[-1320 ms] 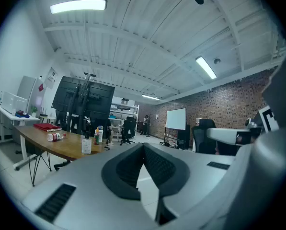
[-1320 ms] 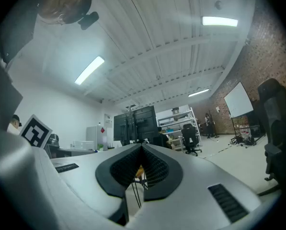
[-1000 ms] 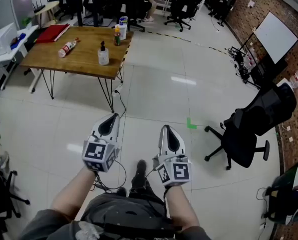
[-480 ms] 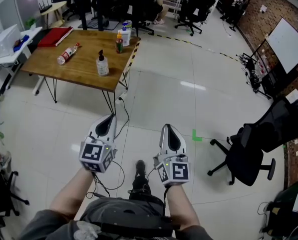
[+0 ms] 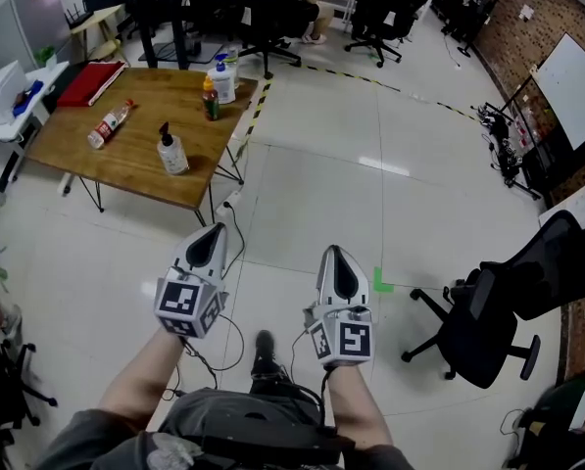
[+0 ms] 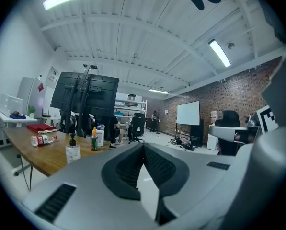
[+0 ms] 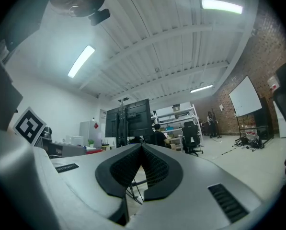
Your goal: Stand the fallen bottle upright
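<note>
**Q:** Tongs, quick?

**A:** My left gripper (image 5: 214, 235) is closed, with the jaw tips meeting and nothing between them. My right gripper (image 5: 338, 260) is the same, tips together and empty. I hold both out side by side over the pale tiled floor (image 5: 302, 194), well apart from the table.

**Q:** Where's the bottle?

**A:** The clear plastic bottle with a red label (image 5: 109, 123) lies on its side on the brown wooden table with black legs (image 5: 125, 169). It sits toward the table's far left part, near a flat red folder (image 5: 84, 81). Neither gripper touches it.

**Q:** Anything else?

**A:** A clear pump bottle (image 5: 171, 151) stands upright nearer the table's front edge. A small orange-capped bottle (image 5: 211, 99) and a white bottle (image 5: 223, 76) stand upright at the far right corner. A black office chair (image 5: 488, 316) stands on the floor to my right.
</note>
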Available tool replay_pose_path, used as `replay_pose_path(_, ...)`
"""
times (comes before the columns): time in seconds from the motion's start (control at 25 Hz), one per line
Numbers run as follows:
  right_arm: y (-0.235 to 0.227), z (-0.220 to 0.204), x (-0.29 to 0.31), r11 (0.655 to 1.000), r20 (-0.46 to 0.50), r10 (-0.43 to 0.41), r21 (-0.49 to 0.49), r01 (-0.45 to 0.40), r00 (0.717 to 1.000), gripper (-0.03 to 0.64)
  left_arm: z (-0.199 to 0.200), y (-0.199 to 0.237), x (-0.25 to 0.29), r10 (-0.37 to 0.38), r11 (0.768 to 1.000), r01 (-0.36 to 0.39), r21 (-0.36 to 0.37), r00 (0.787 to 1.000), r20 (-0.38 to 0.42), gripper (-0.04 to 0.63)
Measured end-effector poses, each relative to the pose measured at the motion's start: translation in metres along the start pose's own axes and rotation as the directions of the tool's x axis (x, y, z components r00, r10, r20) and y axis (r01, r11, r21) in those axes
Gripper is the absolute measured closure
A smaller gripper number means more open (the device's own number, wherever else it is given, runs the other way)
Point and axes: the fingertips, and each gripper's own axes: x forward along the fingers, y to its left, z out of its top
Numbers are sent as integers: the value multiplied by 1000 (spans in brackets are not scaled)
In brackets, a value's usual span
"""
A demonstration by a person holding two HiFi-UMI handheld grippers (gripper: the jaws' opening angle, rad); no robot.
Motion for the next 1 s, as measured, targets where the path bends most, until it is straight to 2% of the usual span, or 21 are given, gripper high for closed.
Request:
replay_pose_path(0.2, -44, 4, 38, 1000, 0, -15, -7, 15, 1000, 611, 16, -8, 57, -23, 1000, 22, 10, 999, 33, 565)
replay_pose_path(0.4, -82, 14, 73, 999, 19, -48, -25, 48, 999, 611, 43, -16, 98, -12, 995, 5, 98, 998, 69, 565)
replay_pose_path(0.52, -99, 17, 88, 998, 27, -53, -33, 54, 998, 611, 53, -21, 119, -8, 994, 0, 105, 997, 79, 565)
replay_pose_path(0.72, -111, 24, 105, 996, 44, -74, -37, 75, 996, 611, 70, -18, 130, -6, 995, -5, 99, 995, 101, 565)
replay_pose_path(1.0, -103, 20, 124, 999, 16, -49, -17, 49, 999, 611, 76, -2, 131, 25, 996, -33, 89, 995, 93, 565)
